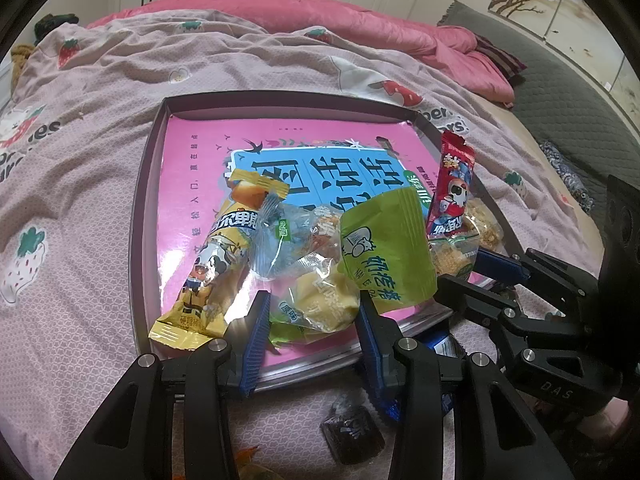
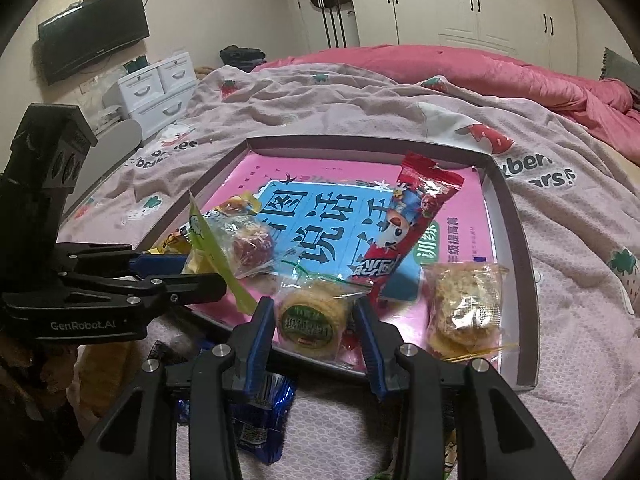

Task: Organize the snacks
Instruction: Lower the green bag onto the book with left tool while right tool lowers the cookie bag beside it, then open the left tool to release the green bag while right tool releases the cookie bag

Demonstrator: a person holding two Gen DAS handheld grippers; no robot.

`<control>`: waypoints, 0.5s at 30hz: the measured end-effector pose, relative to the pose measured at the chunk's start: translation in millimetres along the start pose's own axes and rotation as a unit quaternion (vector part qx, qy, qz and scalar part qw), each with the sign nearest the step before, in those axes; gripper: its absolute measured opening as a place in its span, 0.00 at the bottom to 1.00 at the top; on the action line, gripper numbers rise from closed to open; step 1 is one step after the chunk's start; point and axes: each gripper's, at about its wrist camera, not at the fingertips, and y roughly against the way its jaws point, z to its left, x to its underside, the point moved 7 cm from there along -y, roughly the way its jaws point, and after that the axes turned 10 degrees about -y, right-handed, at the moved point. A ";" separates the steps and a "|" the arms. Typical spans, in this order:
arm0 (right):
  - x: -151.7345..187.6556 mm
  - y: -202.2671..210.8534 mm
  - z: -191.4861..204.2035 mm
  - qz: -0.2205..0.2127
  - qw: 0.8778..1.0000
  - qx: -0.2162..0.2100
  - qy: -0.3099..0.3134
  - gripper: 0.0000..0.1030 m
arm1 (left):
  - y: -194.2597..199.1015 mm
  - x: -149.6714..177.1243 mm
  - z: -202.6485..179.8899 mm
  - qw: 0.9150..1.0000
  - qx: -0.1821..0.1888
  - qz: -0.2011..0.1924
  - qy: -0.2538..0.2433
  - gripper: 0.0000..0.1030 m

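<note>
We note a shallow tray, grey-rimmed and lined with a pink sheet bearing a blue panel of large characters, lying on a strawberry-print blanket.

Snacks sit bunched at the tray's near edge. A long yellow packet with a cartoon cow lies at the tray's near left corner. A bright green pouch stands tilted near the middle. A red cartoon stick packet leans toward the tray's right side. A clear bag of pale crackers rests in the tray's near right corner.

The left gripper is partly closed around a clear-wrapped yellow cake; we cannot tell if the pads press it. The right gripper likewise brackets a round cracker pack with a green label, contact unclear.

Outside the tray's near edge lie a dark wrapped sweet and blue foil wrappers.
</note>
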 end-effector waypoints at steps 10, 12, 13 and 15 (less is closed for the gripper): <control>0.1 1.6 -4.7 -0.001 1.000 0.008 -0.006 0.43 | -0.2 0.0 0.0 1.000 0.001 0.001 0.000 0.42; -0.2 1.7 -5.1 -0.001 1.000 0.010 -0.005 0.43 | -0.3 -0.4 -0.2 1.000 0.001 0.000 0.000 0.42; -0.2 2.1 -5.1 -0.002 1.000 0.009 -0.004 0.43 | -0.2 -0.2 -0.1 1.000 0.001 0.000 0.000 0.42; -0.7 2.8 -5.1 -0.004 1.000 0.010 -0.004 0.43 | -0.1 -0.6 -0.2 1.000 0.001 0.000 0.000 0.43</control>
